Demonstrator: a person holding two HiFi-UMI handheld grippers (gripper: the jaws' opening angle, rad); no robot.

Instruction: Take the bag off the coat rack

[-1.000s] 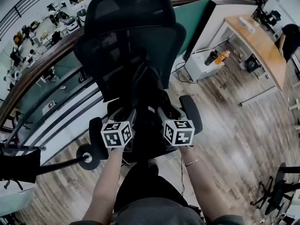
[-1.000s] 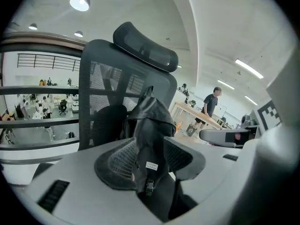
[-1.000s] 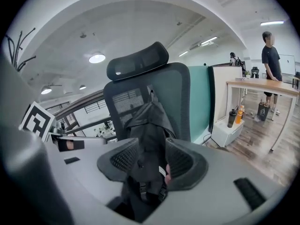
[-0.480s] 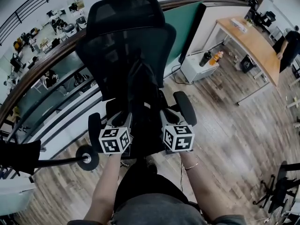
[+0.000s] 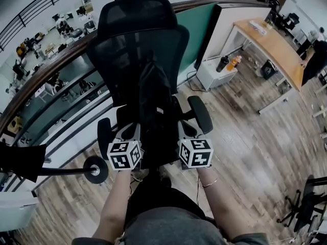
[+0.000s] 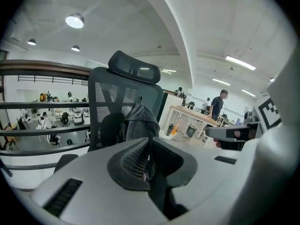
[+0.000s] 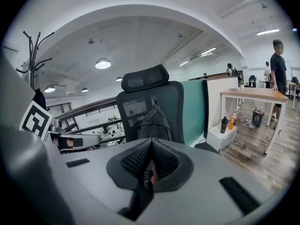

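The left gripper point(image 6: 149, 149) has its jaws closing, the ribbed pads all but meeting, and I can make out nothing pinched between them. The right gripper point(image 7: 151, 161) has its jaws fully together; a small pale spot shows low between its pads, too unclear to name. In the head view each gripper's marker cube sits at the end of a bare forearm, the left cube point(image 5: 125, 154) and the right cube point(image 5: 195, 152) level with each other just in front of the seat, and a thin bracelet point(image 5: 209, 177) circles the right wrist. Both grippers point at the dark backpack point(image 5: 153, 103), which stands upright on the seat of a black office chair point(image 5: 135, 45) and leans against its mesh backrest, between the two armrests and beyond the jaws. The coat rack point(image 7: 33, 55) stands off to the person's left, well apart from the backpack, with a dark item hanging on it. Behind the chair run a curved wooden handrail point(image 5: 46, 80) and a green partition point(image 5: 202, 19). To the right, a low white cabinet point(image 5: 214, 75) carries a dark bottle point(image 5: 221, 64) and an orange bottle point(image 5: 233, 63). Farther right is a long wooden desk point(image 5: 276, 47) on the plank floor point(image 5: 255, 152), with a person point(image 7: 279, 62) standing beside it.
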